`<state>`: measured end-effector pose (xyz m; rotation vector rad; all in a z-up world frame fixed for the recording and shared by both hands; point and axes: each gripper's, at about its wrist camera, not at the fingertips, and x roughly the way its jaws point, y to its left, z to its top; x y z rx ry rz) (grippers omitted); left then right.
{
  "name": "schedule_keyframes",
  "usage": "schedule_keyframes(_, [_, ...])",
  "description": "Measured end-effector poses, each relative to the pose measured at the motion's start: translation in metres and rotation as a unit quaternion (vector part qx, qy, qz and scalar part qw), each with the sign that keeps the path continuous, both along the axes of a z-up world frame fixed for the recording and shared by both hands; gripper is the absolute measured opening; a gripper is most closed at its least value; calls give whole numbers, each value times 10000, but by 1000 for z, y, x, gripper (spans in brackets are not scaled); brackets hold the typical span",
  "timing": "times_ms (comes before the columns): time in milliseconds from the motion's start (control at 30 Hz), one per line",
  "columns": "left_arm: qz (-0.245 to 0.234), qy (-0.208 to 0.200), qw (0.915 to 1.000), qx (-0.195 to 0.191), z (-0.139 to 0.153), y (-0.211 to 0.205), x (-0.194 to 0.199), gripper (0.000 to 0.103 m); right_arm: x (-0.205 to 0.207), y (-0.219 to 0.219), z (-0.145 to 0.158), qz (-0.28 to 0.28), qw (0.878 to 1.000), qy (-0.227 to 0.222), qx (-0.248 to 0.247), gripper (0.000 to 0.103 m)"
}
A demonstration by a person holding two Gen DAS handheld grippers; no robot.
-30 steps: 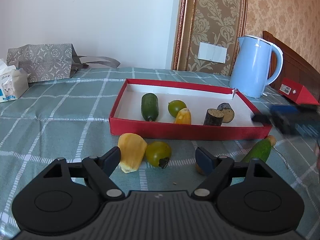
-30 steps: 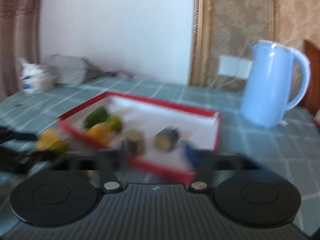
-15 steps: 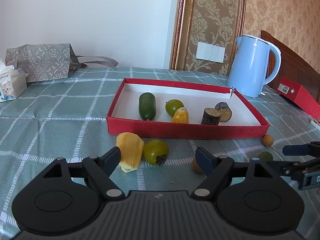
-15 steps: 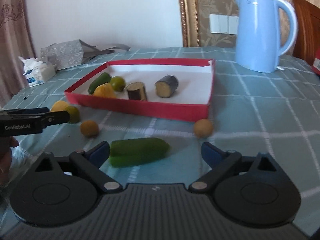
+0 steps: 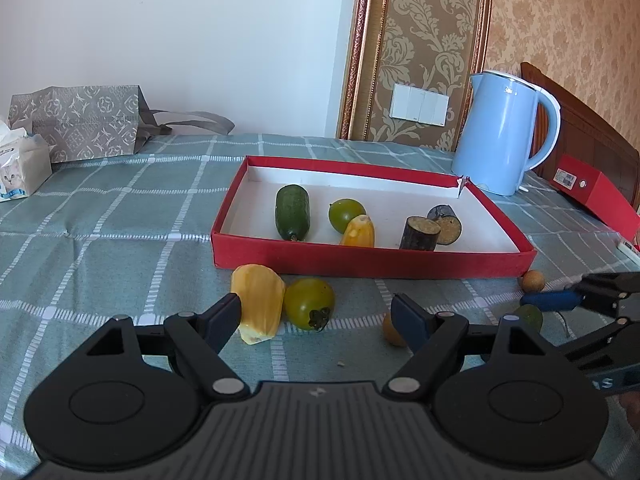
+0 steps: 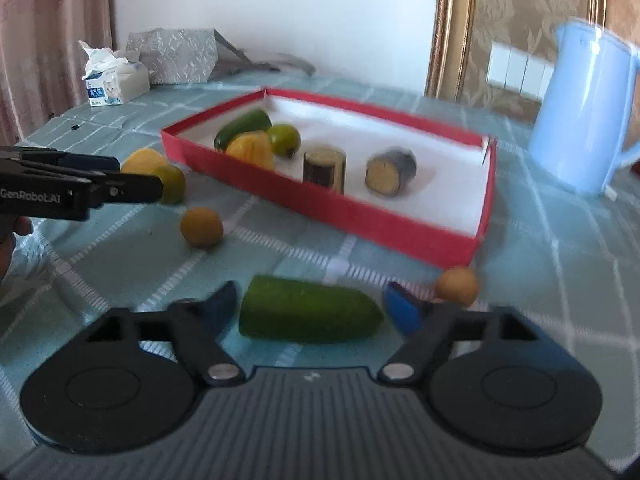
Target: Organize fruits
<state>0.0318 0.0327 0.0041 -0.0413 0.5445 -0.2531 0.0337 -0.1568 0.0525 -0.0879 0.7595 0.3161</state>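
A red box [image 5: 372, 262] [image 6: 404, 232] on the checked cloth holds a green cucumber piece [image 5: 292, 217], a green round fruit [image 5: 346, 215], a yellow piece [image 5: 358, 232] and two dark cut pieces [image 5: 420, 233]. In front of it lie a yellow piece [image 5: 258, 308], a green tomato [image 5: 309, 303] and a small orange fruit [image 5: 392, 328] [image 6: 201, 227]. My left gripper [image 5: 318, 320] is open just before them. My right gripper [image 6: 308, 306] is open, with a green cucumber piece [image 6: 306, 312] lying between its fingers. Another small orange fruit [image 6: 457, 286] [image 5: 532, 280] is by its right finger.
A blue kettle [image 5: 502, 132] stands behind the box on the right. A grey patterned bag [image 5: 80, 120] and a tissue pack [image 5: 20, 164] are at the back left. A red flat box [image 5: 596, 196] lies at the far right edge.
My right gripper has swung down and forward to the green cucumber piece on the cloth, which now lies between its open fingers. My left gripper has barely moved.
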Motion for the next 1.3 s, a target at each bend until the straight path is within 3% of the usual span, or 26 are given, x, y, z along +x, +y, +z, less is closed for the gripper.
schedule_keyframes(233, [9, -5, 10000, 16, 0, 0, 0, 82, 0, -7, 0, -206, 9994, -109, 263, 67])
schedule_keyframes(467, [10, 6, 10000, 12, 0, -1, 0, 84, 0, -3, 33, -261, 9957, -890, -15, 67])
schedule_keyframes(600, [17, 7, 10000, 18, 0, 0, 0, 84, 25, -2, 50, -509, 9903, -1279, -189, 67])
schedule_keyframes(867, [33, 10, 10000, 61, -1, 0, 1, 86, 106, -14, 31, -1258, 9856, -1091, -294, 66])
schedule_keyframes(1067, [26, -21, 9998, 189, -2, -4, 1, 88, 116, -11, 16, -1361, 9846, -1056, -313, 67])
schedule_keyframes(1133, [19, -19, 9998, 187, -2, -4, 1, 88, 104, -7, 20, -1422, 9805, -1302, -377, 78])
schedule_keyframes(1167, [14, -13, 9998, 175, -2, -3, 1, 88, 96, -6, 24, -1473, 9774, -1458, -412, 89])
schedule_keyframes(1300, [80, 70, 9999, 47, -2, 5, 3, 88, 43, -7, 50, -1455, 9640, -2225, -85, 103])
